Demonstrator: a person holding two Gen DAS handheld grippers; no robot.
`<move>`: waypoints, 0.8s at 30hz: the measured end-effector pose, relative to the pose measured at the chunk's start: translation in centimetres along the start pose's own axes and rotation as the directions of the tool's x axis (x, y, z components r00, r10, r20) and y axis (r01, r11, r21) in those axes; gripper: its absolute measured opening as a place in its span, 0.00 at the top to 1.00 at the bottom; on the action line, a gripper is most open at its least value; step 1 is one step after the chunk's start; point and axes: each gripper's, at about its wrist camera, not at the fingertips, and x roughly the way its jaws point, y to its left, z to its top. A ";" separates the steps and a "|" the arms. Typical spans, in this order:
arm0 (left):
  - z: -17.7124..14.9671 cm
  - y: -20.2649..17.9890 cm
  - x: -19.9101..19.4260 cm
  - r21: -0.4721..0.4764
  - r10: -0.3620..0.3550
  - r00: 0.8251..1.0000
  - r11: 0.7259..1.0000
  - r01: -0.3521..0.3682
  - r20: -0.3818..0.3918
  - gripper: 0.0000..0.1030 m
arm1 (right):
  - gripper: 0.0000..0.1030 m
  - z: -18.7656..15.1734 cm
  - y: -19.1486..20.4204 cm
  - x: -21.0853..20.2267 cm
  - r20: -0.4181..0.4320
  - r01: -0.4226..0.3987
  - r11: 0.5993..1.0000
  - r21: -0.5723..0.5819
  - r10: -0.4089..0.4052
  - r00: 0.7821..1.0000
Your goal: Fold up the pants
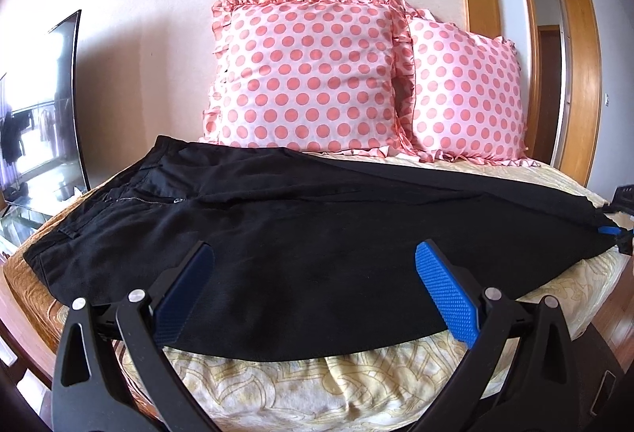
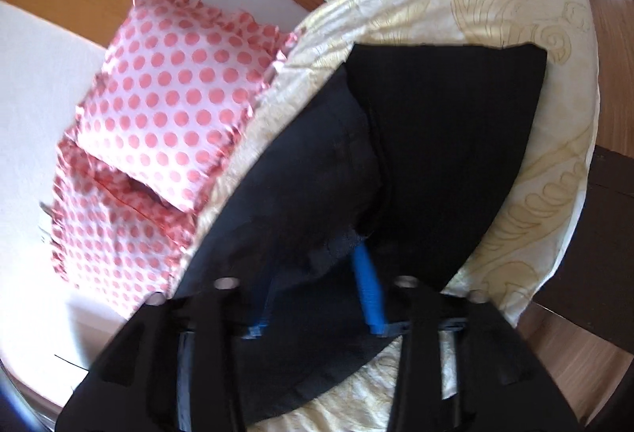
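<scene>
The black pants [image 1: 317, 234] are lying across the bed [image 1: 277, 392], on a pale yellow patterned cover, with the waistband and zipper [image 1: 142, 199] toward the left side and the legs running to the right, where the hem end [image 1: 586, 222] is reaching the far corner of the mattress. In the right wrist view the cloth is looking already doubled, one leg lying over the other, although the dark fabric is hiding the exact edges. The right gripper [image 2: 317, 273] is taking the hem end: its blue fingers [image 2: 366, 285] are going in under a raised fold, and the jaws are clenched on the pants there, as far as the blurred picture is allowing me to judge. The left gripper [image 1: 313, 265] is hovering over the middle of the pants near the front edge of the bed, its jaws released and wide, holding nothing. The step in hand seems to be bringing the hem over to the waistband. To do it well, the right side should be lifting only enough to clear the cloth, carrying both layers together so they are not sliding apart, while the left could be pressing at the middle to set the fold line. Behind, two pink dotted pillows [image 1: 309, 71] are leaning against the wall, well apart from the work.
</scene>
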 end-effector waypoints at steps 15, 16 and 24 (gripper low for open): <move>1.0 -0.3 0.3 0.020 0.027 1.000 0.999 -0.027 0.011 0.02 | 0.95 2.4 0.9 -4.2 0.215 0.013 0.991 -0.131 0.016 0.976; 1.2 -0.2 0.3 0.016 0.026 1.000 1.000 -0.026 0.010 0.02 | 0.95 2.6 0.7 -4.7 0.234 0.025 0.991 -0.135 0.008 0.972; 6.3 6.5 4.3 -0.144 0.028 0.997 0.989 -0.037 -0.067 0.02 | 0.95 2.6 -2.3 -2.6 0.191 0.113 0.988 -0.103 -0.091 0.977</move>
